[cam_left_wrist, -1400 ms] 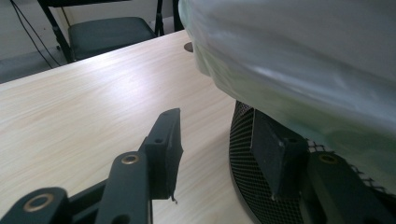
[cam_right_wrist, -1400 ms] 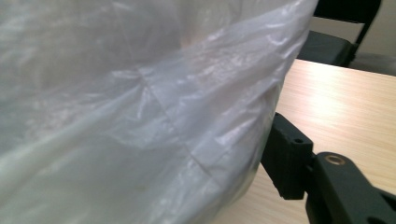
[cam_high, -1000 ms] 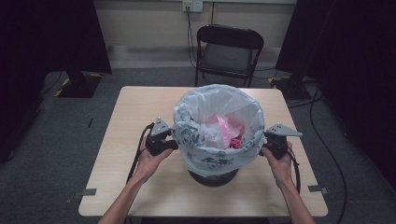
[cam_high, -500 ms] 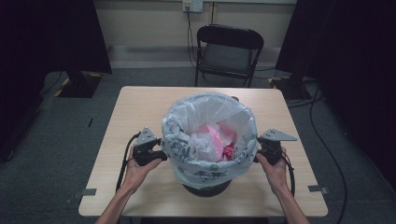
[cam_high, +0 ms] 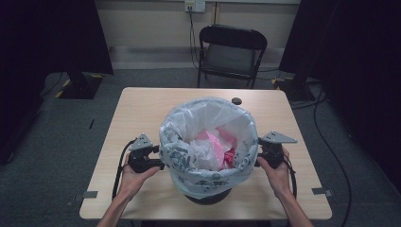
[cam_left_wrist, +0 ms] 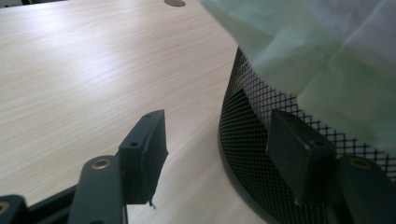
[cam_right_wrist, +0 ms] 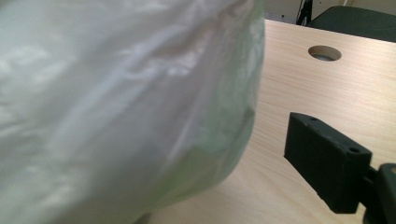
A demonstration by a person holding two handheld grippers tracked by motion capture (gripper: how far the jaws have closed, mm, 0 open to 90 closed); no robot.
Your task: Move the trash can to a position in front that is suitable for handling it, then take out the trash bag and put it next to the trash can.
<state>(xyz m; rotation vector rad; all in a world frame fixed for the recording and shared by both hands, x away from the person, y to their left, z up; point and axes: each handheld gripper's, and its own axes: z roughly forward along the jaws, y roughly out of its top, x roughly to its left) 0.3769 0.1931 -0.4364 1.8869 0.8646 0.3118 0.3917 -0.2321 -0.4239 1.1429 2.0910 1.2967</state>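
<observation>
my left gripper (cam_high: 158, 164) sits at the left side of the mesh bin (cam_left_wrist: 252, 140) with its jaws spread, nothing between them. my right gripper (cam_high: 259, 158) is at the bin's right side against the bag liner (cam_high: 208, 137); one jaw shows, so i cannot tell its state. the bin stands near the table's (cam_high: 142, 109) front edge. the liner's grey print is too blurred to read.
</observation>
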